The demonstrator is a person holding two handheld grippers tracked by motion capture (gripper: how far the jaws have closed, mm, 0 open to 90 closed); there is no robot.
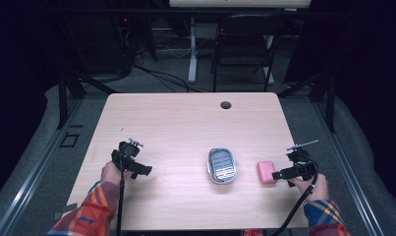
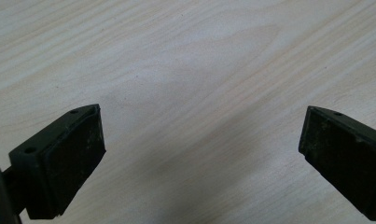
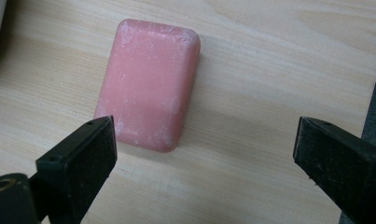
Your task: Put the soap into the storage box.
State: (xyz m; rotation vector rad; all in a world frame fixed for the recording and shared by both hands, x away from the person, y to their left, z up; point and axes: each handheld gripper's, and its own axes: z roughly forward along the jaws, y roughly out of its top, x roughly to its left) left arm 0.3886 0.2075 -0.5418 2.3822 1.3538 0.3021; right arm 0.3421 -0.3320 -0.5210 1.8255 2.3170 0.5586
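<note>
R tool (image 3: 204, 154) open just short of pink soap (image 3: 148, 81); soap flat, long axis along tool's reach.

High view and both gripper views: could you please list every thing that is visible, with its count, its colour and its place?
Pale wooden table: one, light wood, centre of the high view; a round dark hole near its far edge.
Pink rectangular soap bar: one, pink with whitish marks, lying flat on the table's right part, just ahead of the right claw.
Grey oval soap dish: one, grey with a ribbed inside, on the table left of the soap bar, apart from it.
Black folding chair: one, black, on the floor beyond the table.
Left claw: one, black, open, over bare table at the left.
Right claw: one, black, open, close to the soap bar.
Plaid sleeves: two, red and orange, bottom edge.
</note>
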